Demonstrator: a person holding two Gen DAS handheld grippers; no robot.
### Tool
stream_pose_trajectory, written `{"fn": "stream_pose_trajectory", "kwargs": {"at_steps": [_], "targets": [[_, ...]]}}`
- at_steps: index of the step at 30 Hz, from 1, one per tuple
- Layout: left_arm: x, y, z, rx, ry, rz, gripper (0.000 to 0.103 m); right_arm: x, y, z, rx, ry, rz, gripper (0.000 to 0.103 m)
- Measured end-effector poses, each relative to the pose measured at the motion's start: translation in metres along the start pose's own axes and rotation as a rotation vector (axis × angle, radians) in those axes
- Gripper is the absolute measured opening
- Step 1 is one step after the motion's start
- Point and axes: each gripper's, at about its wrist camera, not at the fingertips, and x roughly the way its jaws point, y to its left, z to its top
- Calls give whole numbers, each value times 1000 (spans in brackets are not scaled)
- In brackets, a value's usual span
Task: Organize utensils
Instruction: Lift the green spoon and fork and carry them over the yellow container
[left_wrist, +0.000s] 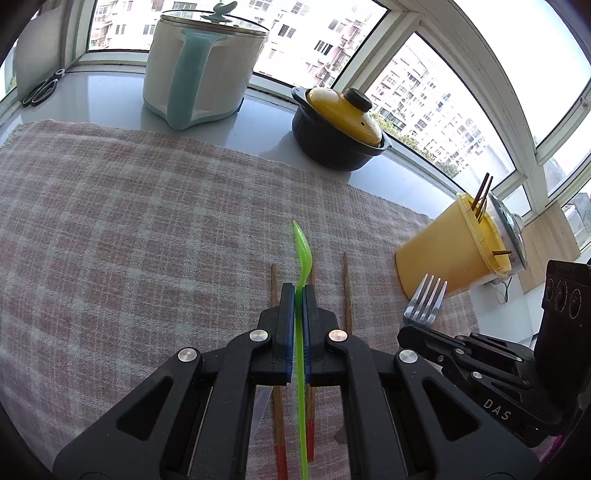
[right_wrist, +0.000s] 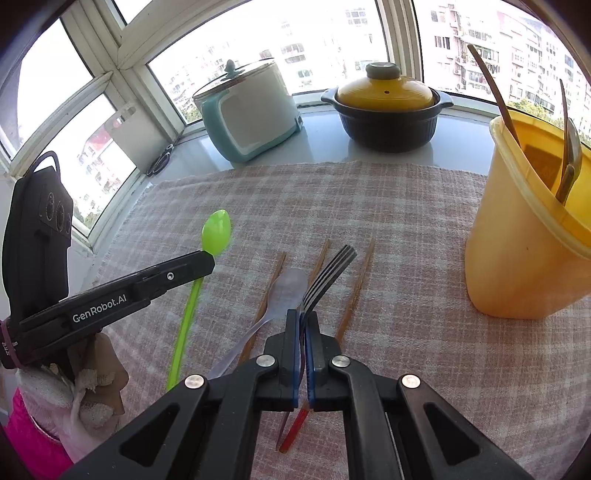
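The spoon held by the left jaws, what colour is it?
Bright lime green spoon; its bowl shows best in the right wrist view.

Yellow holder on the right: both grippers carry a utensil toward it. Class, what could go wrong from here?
1. The left gripper grips the green spoon near its bowl, so the long handle trails and might snag the chopsticks on the cloth.
2. The yellow holder already holds utensils; the fork in the right gripper could catch on them.
3. Both grippers nearing together may collide.
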Motion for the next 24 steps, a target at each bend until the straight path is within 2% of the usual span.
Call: {"fn": "stream_pose_trajectory", "kwargs": {"at_steps": [12, 24], "targets": [[-14, -30, -3, 12, -33, -36, 1, -36, -11, -7, 1, -61, 0, 0], [-24, -75, 8, 46, -102, -81, 1, -98, -47, -5, 21, -165, -17, 0]]}}
